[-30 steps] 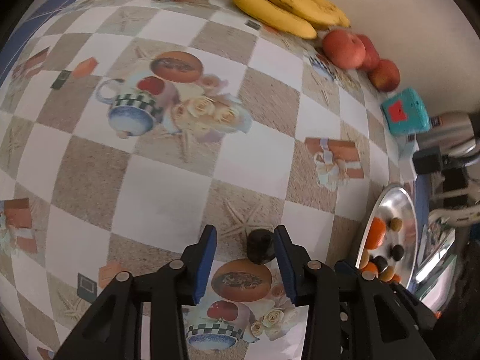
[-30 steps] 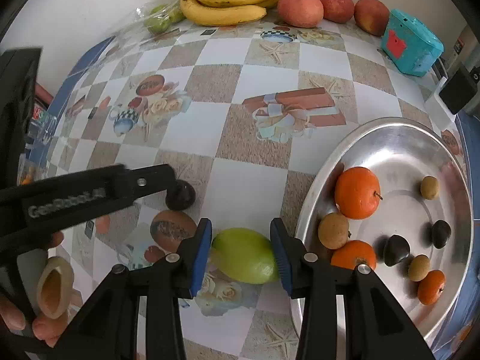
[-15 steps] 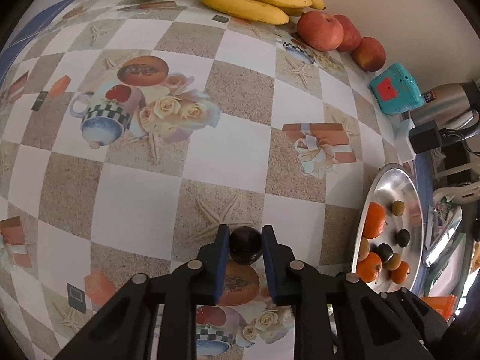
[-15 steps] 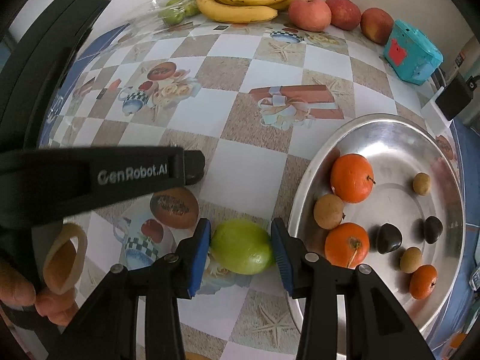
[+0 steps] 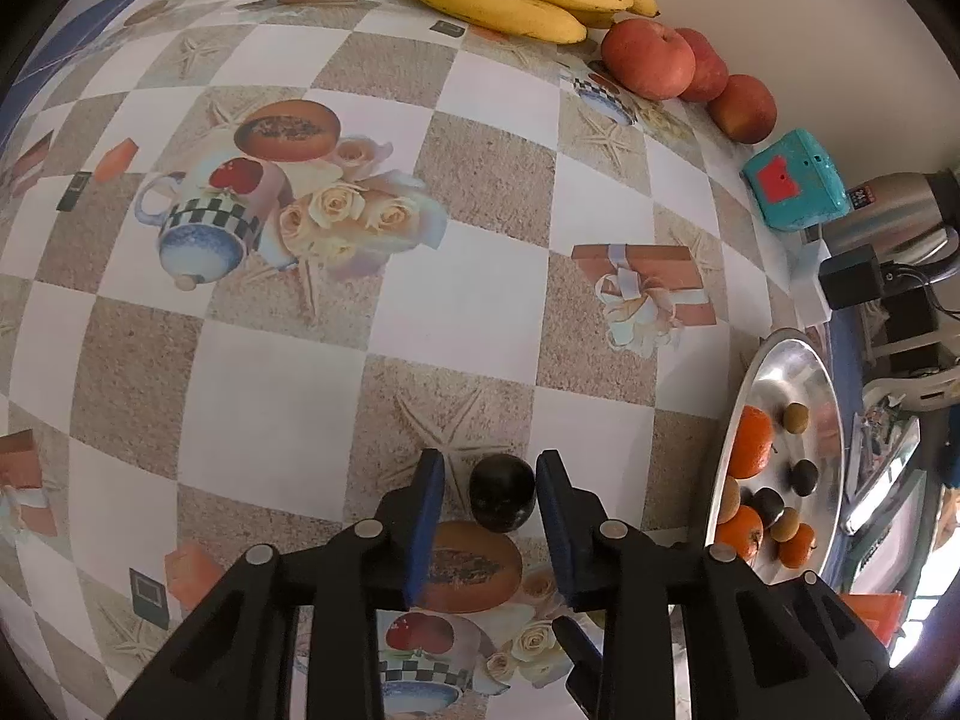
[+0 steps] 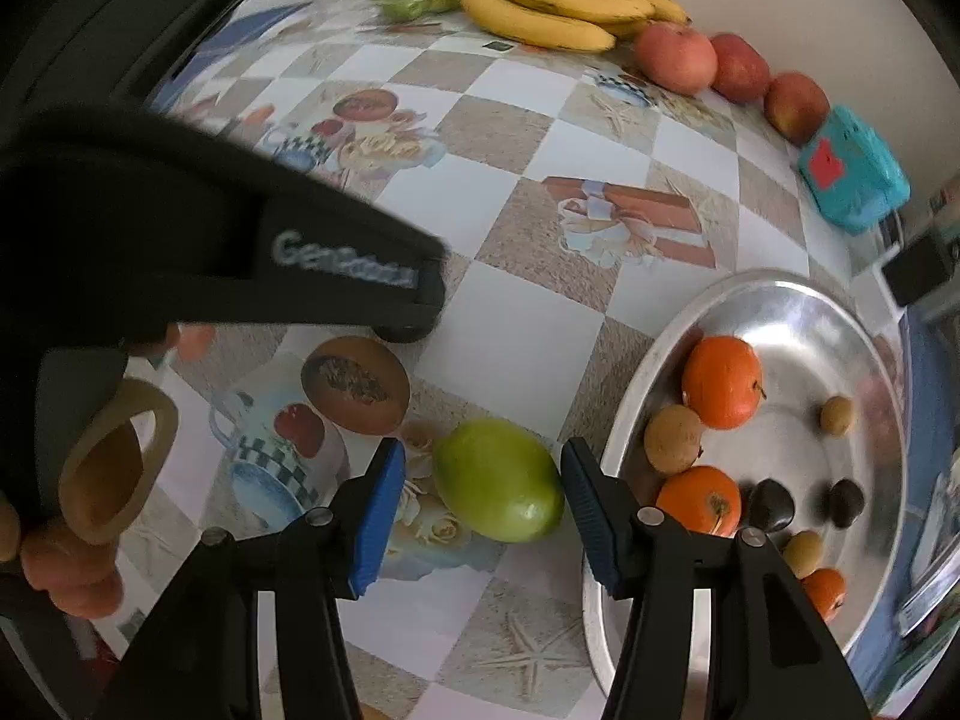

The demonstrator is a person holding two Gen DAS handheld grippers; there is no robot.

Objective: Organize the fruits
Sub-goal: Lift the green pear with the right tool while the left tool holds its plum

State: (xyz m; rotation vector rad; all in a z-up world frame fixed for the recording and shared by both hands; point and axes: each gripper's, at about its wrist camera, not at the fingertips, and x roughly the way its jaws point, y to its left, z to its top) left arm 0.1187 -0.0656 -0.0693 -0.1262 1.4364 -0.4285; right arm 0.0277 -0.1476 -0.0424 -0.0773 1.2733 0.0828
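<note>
Left tool (image 5: 489, 489) astride a small dark fruit (image 5: 501, 501) on the worktop (image 5: 270, 396), jaws opening, right pad close to the fruit, left pad clear of it, so not gripped. Right tool (image 6: 480, 480) likewise opening around a green fruit (image 6: 498, 480) lying on the worktop just beside the tray (image 6: 798, 312); right pad at or near its skin, left pad clearly apart, so released. Judged as a release or regrip step in sorting loose fruit toward the tray, which already holds oranges (image 6: 720, 381), brown fruits and dark ones. Next move probably calls for closing squarely on each fruit, lifting clear of the rim, and setting down in a free spot without knocking the round ones already there. Left view shows the dark fruit between its pads, plus a metal flask (image 5: 888, 216) past the teal box (image 5: 792, 180). Right view hides that fruit behind the left tool's body, yet shows the tray interior fully and fingers (image 6: 66, 570) on a handle ring. Bananas (image 6: 558, 6) and apples (image 6: 675, 57) along the wall in both.
</note>
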